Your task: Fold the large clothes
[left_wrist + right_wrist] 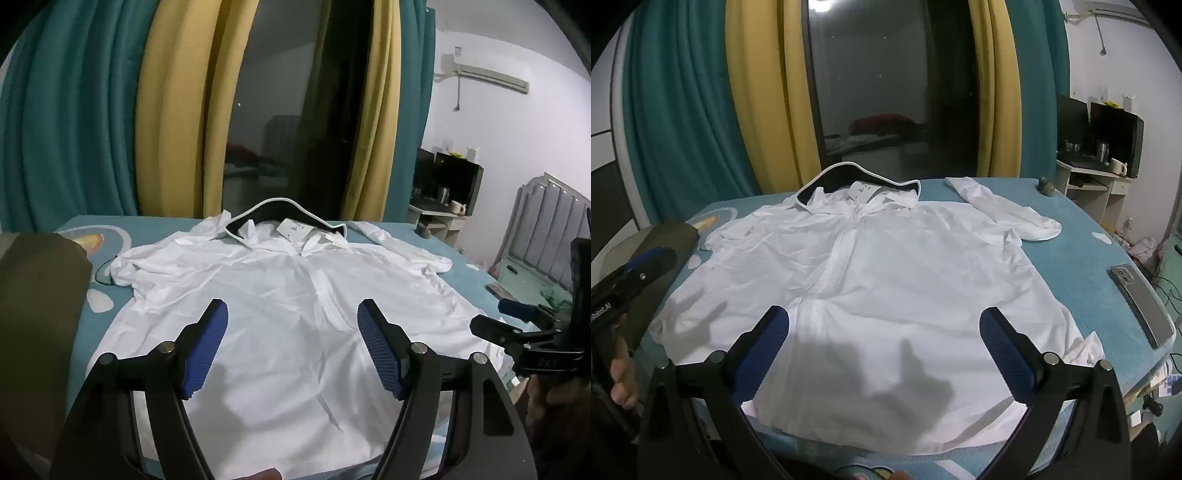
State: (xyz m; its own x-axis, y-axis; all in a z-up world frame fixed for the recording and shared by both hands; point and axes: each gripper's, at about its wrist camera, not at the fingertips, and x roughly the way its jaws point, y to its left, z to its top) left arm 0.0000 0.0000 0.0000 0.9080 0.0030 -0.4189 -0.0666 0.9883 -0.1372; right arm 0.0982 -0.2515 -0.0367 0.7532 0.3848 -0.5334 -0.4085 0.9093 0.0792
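Observation:
A large white zip-front jacket (280, 295) lies spread flat, front up, on a blue bed sheet (155, 229). Its dark-lined hood (284, 212) points to the far edge. The right sleeve (1004, 206) is bent out on the sheet; the left sleeve (147, 266) is bunched up. My left gripper (293, 314) is open and empty above the lower part of the jacket. My right gripper (884, 325) is open and empty above the jacket's (871, 288) hem. The right gripper also shows at the right edge of the left wrist view (517, 321).
An olive green cloth (37, 302) lies at the bed's left edge. A phone (1141, 302) lies on the sheet to the right of the jacket. Teal and yellow curtains (701, 110) and a dark window stand behind the bed. A desk (1097, 173) is at the far right.

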